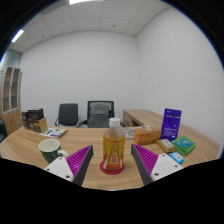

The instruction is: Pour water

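Observation:
A clear bottle (113, 147) with yellowish liquid and a pale cap stands upright on a red coaster (111, 167) on the wooden table (30, 150). It stands between my gripper's (112, 160) two purple-padded fingers (79, 160), with a gap at each side. The gripper is open. A green and white cup (50, 150) sits to the left of the left finger, on the table.
Coloured boxes (170, 124) and small packets (177, 156) lie to the right on the table. A cardboard box (144, 134) stands behind the bottle. Two office chairs (98, 113) and a shelf (10, 98) are beyond the table.

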A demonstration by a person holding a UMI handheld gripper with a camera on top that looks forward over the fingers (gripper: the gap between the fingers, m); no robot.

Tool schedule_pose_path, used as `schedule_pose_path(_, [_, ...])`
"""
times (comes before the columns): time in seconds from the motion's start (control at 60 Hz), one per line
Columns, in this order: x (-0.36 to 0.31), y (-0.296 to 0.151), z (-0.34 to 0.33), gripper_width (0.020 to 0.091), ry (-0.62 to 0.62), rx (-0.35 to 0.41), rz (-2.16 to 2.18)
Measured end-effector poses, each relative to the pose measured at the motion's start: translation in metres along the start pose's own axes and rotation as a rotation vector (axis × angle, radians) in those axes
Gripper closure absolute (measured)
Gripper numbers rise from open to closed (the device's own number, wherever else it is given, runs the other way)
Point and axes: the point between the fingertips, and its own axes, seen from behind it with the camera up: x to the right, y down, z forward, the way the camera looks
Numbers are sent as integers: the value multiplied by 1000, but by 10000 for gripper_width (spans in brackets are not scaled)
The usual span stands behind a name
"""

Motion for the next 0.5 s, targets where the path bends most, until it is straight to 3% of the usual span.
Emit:
schedule_pose_path(0.017, [3,13,22,263,-2,-2,-5])
schedule_pose_path(0.233, [-50,25,-131,262,-66,18,-7])
schedule_pose_path(0.5, [-112,46,-222,258,-178,19,49])
